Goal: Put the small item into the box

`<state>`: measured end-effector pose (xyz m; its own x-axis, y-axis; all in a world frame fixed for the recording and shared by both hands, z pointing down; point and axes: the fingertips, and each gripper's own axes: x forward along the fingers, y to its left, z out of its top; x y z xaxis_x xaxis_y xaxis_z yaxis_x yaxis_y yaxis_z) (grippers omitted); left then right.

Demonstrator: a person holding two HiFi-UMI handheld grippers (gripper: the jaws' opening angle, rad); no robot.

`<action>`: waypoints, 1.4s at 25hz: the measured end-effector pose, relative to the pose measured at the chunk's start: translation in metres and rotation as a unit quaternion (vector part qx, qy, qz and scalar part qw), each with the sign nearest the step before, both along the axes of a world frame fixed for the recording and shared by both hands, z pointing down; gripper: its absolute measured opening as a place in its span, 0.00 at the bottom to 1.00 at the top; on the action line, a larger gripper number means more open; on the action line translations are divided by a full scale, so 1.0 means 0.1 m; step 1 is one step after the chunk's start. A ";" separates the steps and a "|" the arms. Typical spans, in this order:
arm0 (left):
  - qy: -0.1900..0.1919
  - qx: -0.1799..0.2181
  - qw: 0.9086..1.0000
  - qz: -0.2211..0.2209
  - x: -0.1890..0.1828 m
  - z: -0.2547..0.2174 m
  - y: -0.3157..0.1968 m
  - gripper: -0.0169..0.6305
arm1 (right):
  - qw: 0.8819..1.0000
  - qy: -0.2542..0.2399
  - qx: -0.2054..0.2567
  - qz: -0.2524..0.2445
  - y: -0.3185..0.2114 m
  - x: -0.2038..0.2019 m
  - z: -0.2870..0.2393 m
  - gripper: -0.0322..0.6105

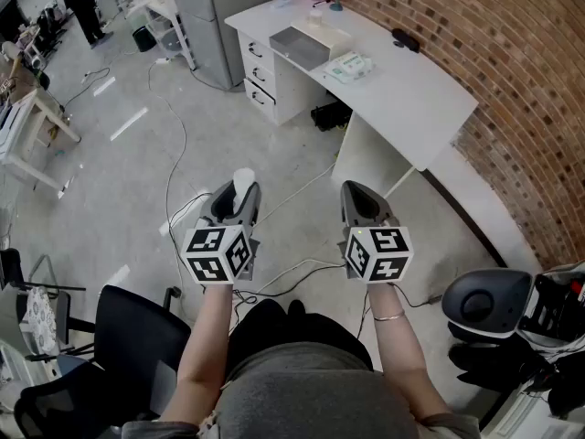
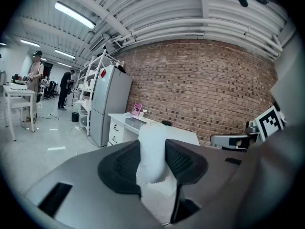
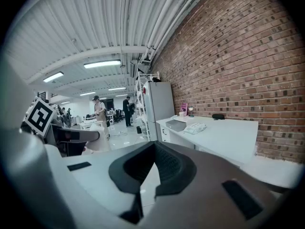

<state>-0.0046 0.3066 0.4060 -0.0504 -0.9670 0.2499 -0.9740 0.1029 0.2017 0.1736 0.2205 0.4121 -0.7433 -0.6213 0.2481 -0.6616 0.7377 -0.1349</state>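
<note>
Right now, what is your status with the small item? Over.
Left gripper shut on white item; right gripper shut, empty. Grey box on white desk, ahead. Cables on floor between.

right tool (image 3: 155,144): jaws together | white desk (image 3: 224,137) ahead-right | brick wall (image 3: 238,70) behind

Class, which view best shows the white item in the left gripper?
The left gripper view: the white item fills the centre, pinched between the jaws. The head view shows only its top; the right gripper view a small side glimpse.

white item (image 2: 151,151) base hidden between fingers (image 2: 186,161), perhaps foam
</note>
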 end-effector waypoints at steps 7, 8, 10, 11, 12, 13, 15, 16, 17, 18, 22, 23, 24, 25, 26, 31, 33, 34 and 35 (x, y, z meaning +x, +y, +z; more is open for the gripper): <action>0.001 -0.004 1.000 -0.005 0.01 0.02 -0.05 0.29 | 1.000 -0.013 -0.009 -0.006 -0.03 0.03 0.02 0.06; 0.001 -0.005 1.000 -0.005 0.01 0.01 -0.07 0.29 | 1.000 -0.016 -0.013 -0.006 -0.04 0.03 0.02 0.06; 0.002 -0.008 1.000 -0.006 0.00 0.03 -0.09 0.29 | 1.000 -0.018 -0.019 -0.007 -0.04 0.03 0.04 0.06; 0.002 -0.009 1.000 -0.006 0.00 0.03 -0.10 0.29 | 1.000 -0.019 -0.022 -0.007 -0.04 0.02 0.05 0.06; 0.002 -0.009 1.000 -0.006 -0.01 0.03 -0.12 0.29 | 1.000 -0.019 -0.024 -0.007 -0.05 0.01 0.05 0.06; 0.001 -0.008 1.000 -0.006 -0.03 0.02 -0.14 0.29 | 0.999 -0.019 -0.026 -0.007 -0.06 0.00 0.06 0.06; -0.001 -0.009 1.000 -0.003 -0.05 0.03 -0.18 0.29 | 0.999 -0.019 -0.031 -0.005 -0.10 -0.03 0.10 0.06; -0.001 -0.011 1.000 -0.002 -0.07 0.05 -0.20 0.29 | 0.999 -0.017 -0.035 -0.004 -0.12 -0.04 0.13 0.06; 0.000 -0.014 1.000 -0.002 -0.10 0.07 -0.23 0.29 | 0.999 -0.015 -0.039 -0.004 -0.14 -0.07 0.17 0.06; 0.001 -0.017 1.000 -0.003 -0.13 0.10 -0.26 0.29 | 0.999 -0.013 -0.042 -0.006 -0.16 -0.10 0.20 0.06; 0.013 -0.021 1.000 -0.006 -0.34 0.21 -0.49 0.29 | 0.999 -0.011 -0.046 -0.008 -0.35 -0.32 0.27 0.06; 0.016 -0.021 1.000 -0.005 -0.40 0.23 -0.55 0.29 | 0.999 -0.010 -0.049 -0.007 -0.41 -0.38 0.29 0.06; 0.017 -0.020 1.000 -0.003 -0.45 0.25 -0.62 0.29 | 0.999 -0.009 -0.052 -0.007 -0.48 -0.44 0.31 0.06; 0.018 -0.020 1.000 0.000 -0.51 0.26 -0.70 0.29 | 0.999 -0.008 -0.053 -0.008 -0.54 -0.52 0.33 0.06; 0.019 -0.021 1.000 0.002 -0.59 0.28 -0.79 0.29 | 0.998 -0.007 -0.054 -0.008 -0.62 -0.60 0.33 0.06; 0.031 -0.028 0.999 0.007 -1.01 0.35 -1.28 0.29 | 0.998 -0.002 -0.062 -0.002 -1.04 -1.02 0.37 0.06; 0.032 -0.030 0.999 0.011 -1.17 0.34 -1.49 0.29 | 0.998 0.001 -0.067 0.003 -1.22 -1.16 0.36 0.06; 0.032 -0.031 0.999 0.012 -1.25 0.32 -1.60 0.29 | 0.998 0.001 -0.068 0.006 -1.31 -1.23 0.35 0.06; 0.033 -0.031 0.999 0.013 -1.33 0.31 -1.71 0.29 | 0.998 0.001 -0.070 0.010 -1.41 -1.30 0.34 0.06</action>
<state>-0.1372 0.1355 0.4370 -0.0065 -0.9503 0.3112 -0.9614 0.0915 0.2595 0.0438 0.0796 0.4458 -0.7302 -0.5955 0.3351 -0.6766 0.6984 -0.2333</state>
